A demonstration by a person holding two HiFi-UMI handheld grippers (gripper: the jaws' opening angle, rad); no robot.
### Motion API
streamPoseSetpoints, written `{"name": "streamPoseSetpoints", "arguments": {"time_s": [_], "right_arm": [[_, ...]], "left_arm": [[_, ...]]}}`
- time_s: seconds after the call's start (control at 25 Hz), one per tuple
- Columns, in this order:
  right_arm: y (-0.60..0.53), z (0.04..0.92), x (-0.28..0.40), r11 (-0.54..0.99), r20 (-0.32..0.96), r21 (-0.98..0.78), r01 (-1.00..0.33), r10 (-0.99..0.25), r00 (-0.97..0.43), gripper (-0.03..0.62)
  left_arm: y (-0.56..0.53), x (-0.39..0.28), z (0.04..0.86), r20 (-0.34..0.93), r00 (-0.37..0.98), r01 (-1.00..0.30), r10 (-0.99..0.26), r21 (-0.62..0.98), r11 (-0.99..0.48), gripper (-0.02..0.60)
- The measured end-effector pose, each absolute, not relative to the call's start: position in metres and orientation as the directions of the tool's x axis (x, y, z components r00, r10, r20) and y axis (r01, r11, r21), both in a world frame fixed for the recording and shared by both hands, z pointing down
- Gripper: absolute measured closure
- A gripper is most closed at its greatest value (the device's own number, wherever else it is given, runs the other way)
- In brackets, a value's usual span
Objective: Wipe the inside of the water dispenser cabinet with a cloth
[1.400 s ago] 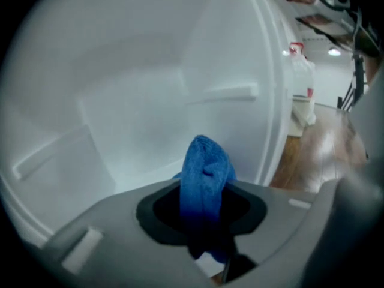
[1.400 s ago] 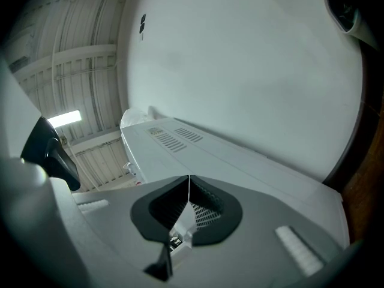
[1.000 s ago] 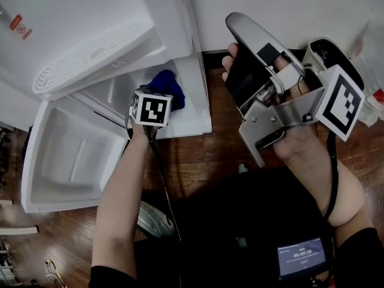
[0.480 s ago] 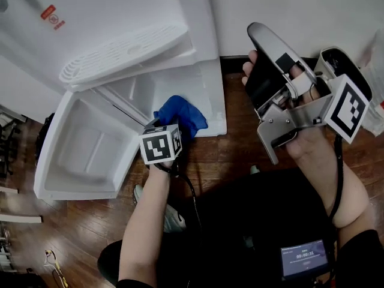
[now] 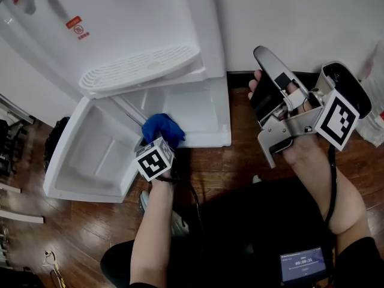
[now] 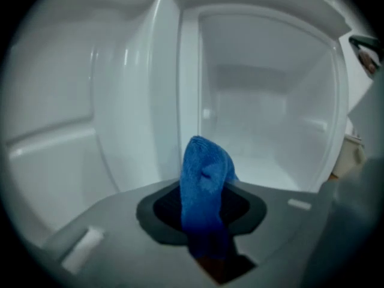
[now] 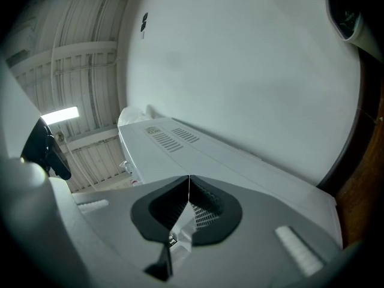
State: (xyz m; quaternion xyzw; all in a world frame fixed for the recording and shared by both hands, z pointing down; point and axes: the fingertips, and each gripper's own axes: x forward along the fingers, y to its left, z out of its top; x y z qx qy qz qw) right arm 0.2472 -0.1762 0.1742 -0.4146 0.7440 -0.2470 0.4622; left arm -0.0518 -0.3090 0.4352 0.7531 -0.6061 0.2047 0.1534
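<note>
Cloth [image 5: 161, 128] clamped in left gripper [image 6: 203, 224] at cabinet [image 5: 204, 108] mouth; interior lies ahead, slightly right. Right gripper [image 7: 189, 185] closed, empty, raised well apart.

Red sticker [image 5: 74, 23] w/ a round prohibition sign is sitting on the dispenser [image 5: 150, 17] front, far left; its print is too small to read. Screen [image 5: 303, 263], near right, is showing timer-style digits, also too small.
</note>
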Motion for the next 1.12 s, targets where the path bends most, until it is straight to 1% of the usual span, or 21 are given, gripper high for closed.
{"name": "streamPoseSetpoints", "arguments": {"time_s": [0.12, 0.24, 0.32, 0.4, 0.48, 0.6, 0.68, 0.76, 0.92, 1.12], "right_arm": [[-0.177, 0.173, 0.248, 0.542, -0.489, -0.747, -0.386, -0.84, -0.234, 0.588], [-0.176, 0.17, 0.247, 0.551, -0.497, -0.741, -0.385, -0.834, -0.238, 0.588], [-0.176, 0.17, 0.245, 0.551, -0.497, -0.74, -0.387, -0.834, -0.239, 0.588], [-0.176, 0.171, 0.245, 0.549, -0.495, -0.739, -0.391, -0.836, -0.238, 0.588], [-0.176, 0.171, 0.247, 0.544, -0.493, -0.74, -0.395, -0.839, -0.231, 0.588], [-0.175, 0.173, 0.248, 0.537, -0.489, -0.744, -0.399, -0.843, -0.223, 0.588], [-0.176, 0.174, 0.247, 0.533, -0.483, -0.746, -0.4, -0.846, -0.226, 0.588], [-0.176, 0.175, 0.245, 0.529, -0.475, -0.747, -0.403, -0.849, -0.233, 0.588], [-0.177, 0.176, 0.242, 0.525, -0.462, -0.745, -0.412, -0.851, -0.248, 0.588], [-0.179, 0.176, 0.24, 0.528, -0.46, -0.743, -0.412, -0.849, -0.259, 0.588]], "left_arm": [[-0.308, -0.051, 0.349, 0.289, 0.178, -0.975, -0.941, -0.077, -0.209, 0.465], [-0.305, -0.05, 0.268, 0.093, 0.185, -0.976, -0.978, -0.097, -0.194, 0.465], [-0.3, -0.055, 0.236, 0.0, 0.169, -0.983, -0.986, -0.079, -0.168, 0.465], [-0.298, -0.063, 0.228, -0.051, 0.14, -0.99, -0.989, -0.028, -0.139, 0.463], [-0.301, -0.067, 0.243, -0.041, 0.134, -0.988, -0.99, 0.074, -0.137, 0.462], [-0.31, -0.058, 0.274, 0.003, 0.184, -0.938, -0.983, 0.298, -0.175, 0.463], [-0.317, -0.048, 0.276, -0.01, 0.187, -0.913, -0.982, 0.368, -0.178, 0.463], [-0.323, -0.035, 0.271, -0.031, 0.17, -0.916, -0.985, 0.364, -0.169, 0.462], [-0.338, 0.003, 0.273, -0.046, 0.182, -0.943, -0.982, 0.276, -0.188, 0.463], [-0.38, 0.008, 0.292, 0.019, 0.115, -0.936, -0.993, 0.336, -0.102, 0.463]]}}
